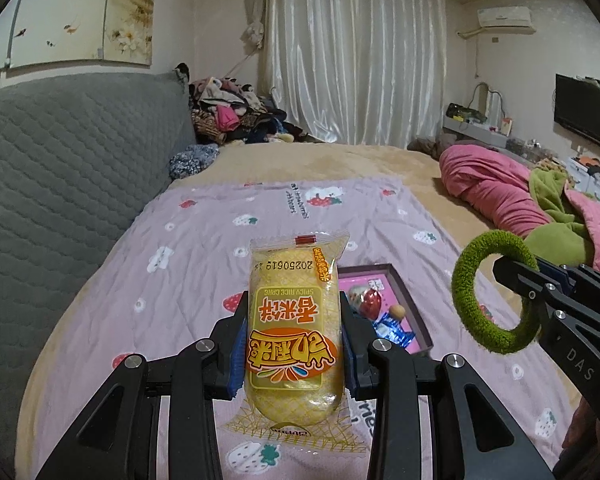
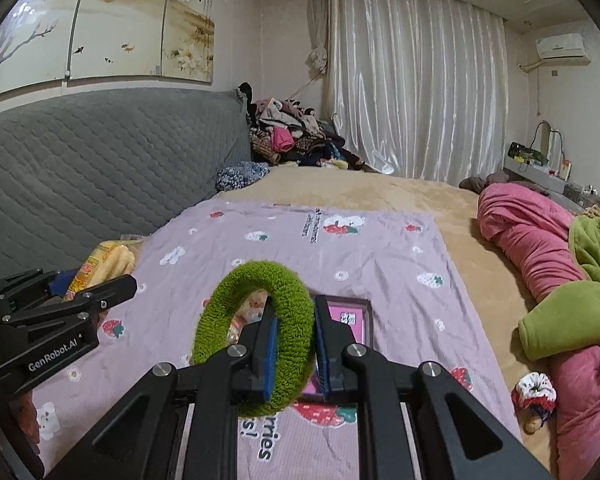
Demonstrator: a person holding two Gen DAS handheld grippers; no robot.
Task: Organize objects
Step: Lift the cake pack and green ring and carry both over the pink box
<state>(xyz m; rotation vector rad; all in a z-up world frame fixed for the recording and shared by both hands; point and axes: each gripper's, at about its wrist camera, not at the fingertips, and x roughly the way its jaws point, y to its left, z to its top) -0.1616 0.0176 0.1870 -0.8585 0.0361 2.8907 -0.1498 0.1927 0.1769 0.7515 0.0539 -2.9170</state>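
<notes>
The yellow snack packet [image 1: 294,332] reads "SPICY RICE CAKE" and "20250619", upside down, above large Chinese characters. At 3 o'clock the right claw [image 1: 512,264] body shows "DAS". The left claw [image 2: 112,284] body reads "GenRobot.AI". The lilac quilt [image 2: 380,248] shows "rries".

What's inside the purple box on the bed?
In the purple box: a pink liner, a red strawberry-shaped piece, a blue-wrapped candy and a small tan ball. The left gripper, shut on the rice cake packet, covers its left part.
</notes>
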